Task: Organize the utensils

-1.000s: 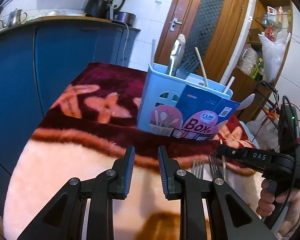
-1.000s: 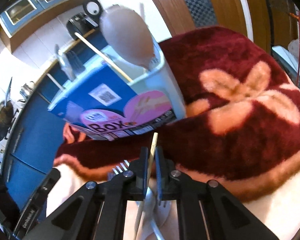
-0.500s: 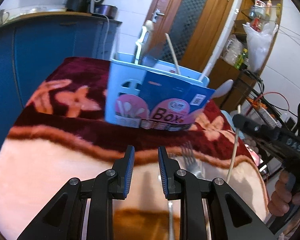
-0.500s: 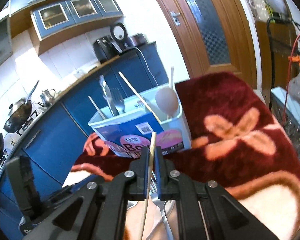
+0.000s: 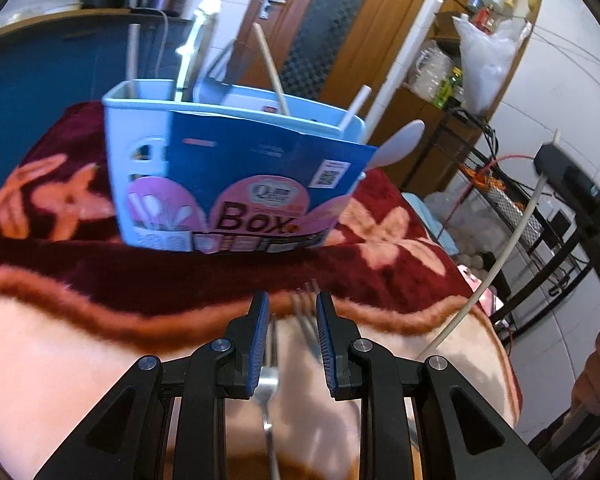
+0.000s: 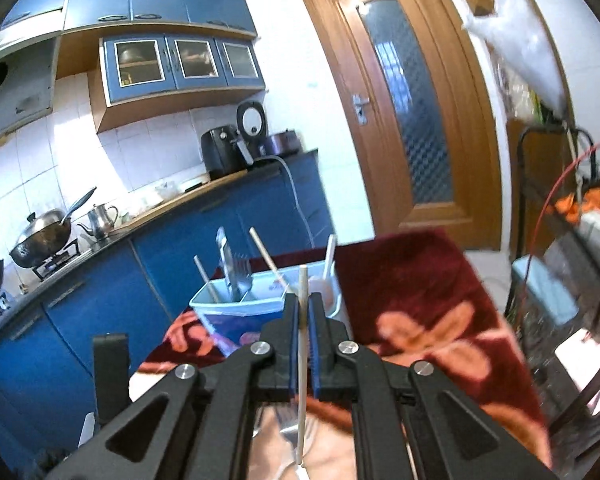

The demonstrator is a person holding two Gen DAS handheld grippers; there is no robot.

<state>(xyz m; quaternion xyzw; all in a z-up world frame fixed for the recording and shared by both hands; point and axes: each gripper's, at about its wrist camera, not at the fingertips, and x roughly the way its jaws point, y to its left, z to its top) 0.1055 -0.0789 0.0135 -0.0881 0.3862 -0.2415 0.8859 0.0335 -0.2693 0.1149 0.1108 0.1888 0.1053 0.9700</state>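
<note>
Landmark: blue utensil box [image 5: 204, 184], standing upright on the floral blanket [image 5: 52, 280].

Right gripper [image 6: 303, 344]: jaws clenched on a pale chopstick [image 6: 301, 380]. The stick runs near-vertical between the pads, its top tip poking above them and its lower end hanging below. From the right wrist view it lines up in front of the box, clear of the rim, not inside. In the left wrist view the same stick hangs well to the right of the box, off the blanket.

Left gripper [image 5: 291, 344]: jaws partly apart, gripping nothing. It hovers on the near side of the box. Two forks [image 5: 306, 312] lie on the blanket near the box, showing in the gap between the pads.

Box already holds several upright utensils, including chopsticks and a pale spoon [image 5: 400, 144] leaning out at its right end.
</note>
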